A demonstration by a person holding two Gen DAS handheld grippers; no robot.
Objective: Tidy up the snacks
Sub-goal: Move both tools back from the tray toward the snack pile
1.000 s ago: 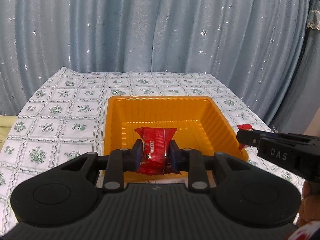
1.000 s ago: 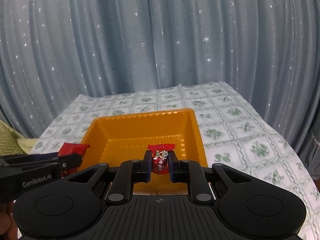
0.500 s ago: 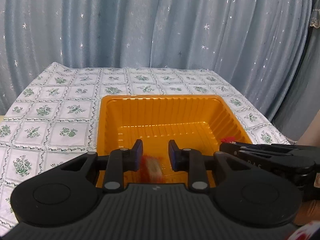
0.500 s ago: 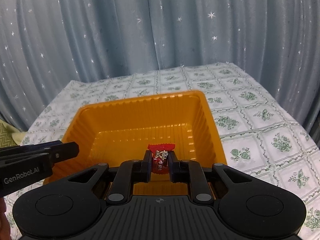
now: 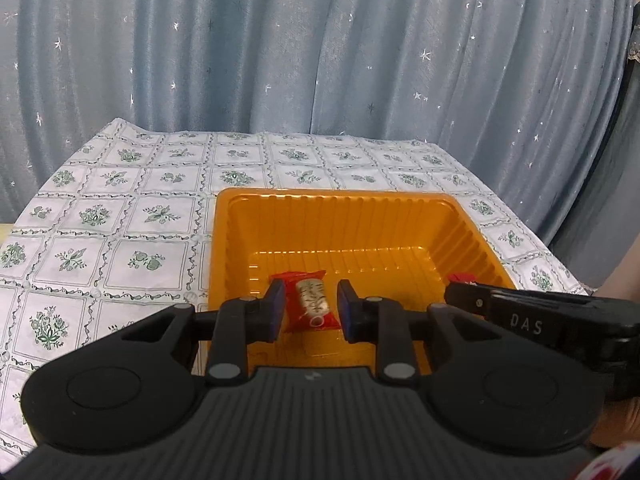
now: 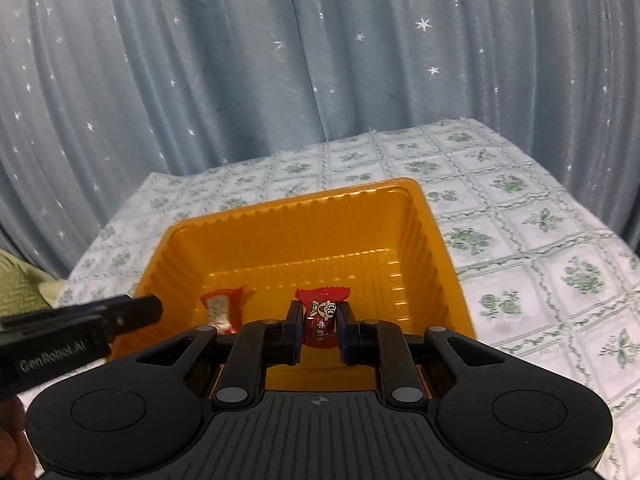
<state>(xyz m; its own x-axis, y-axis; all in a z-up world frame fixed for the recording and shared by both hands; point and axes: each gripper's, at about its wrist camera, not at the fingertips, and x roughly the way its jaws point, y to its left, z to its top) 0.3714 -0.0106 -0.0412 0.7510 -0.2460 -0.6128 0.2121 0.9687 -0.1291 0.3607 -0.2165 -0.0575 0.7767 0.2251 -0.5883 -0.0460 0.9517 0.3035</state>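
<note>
Both grippers are over the orange ribbed plastic tray, which sits on the desk w/ white-green floral tablecloth; blue star-print curtain behind. Left gripper: jaws parted, nothing pinched. The red foil-wrapped candy w/ pale label lies on the tray floor just ahead of and between the blue pads, clear gap each side, so it's released. Right gripper: jaws opening around the small red candy wrapper w/ cartoon face. It's still upright between the pads; left pad looks in contact, slim gap on the right, so prob. about to drop. Can't tell if it's already resting on the tray floor. In the right wrist view the first candy sits left of the jaws, near the left gripper's tip. Handling, my read: both pcs very light, crinkly foil, slippery, soft-ish core w/ floppy twisted ends. Don't grab the ends, they slide and fold. Take across the fat mid-body, pads flat on the sides, light squeeze only. Tray is thin and glossy, likely skids if bumped, so lift straight up out of it. No other snacks visible in either view; can't judge how much is left.
</note>
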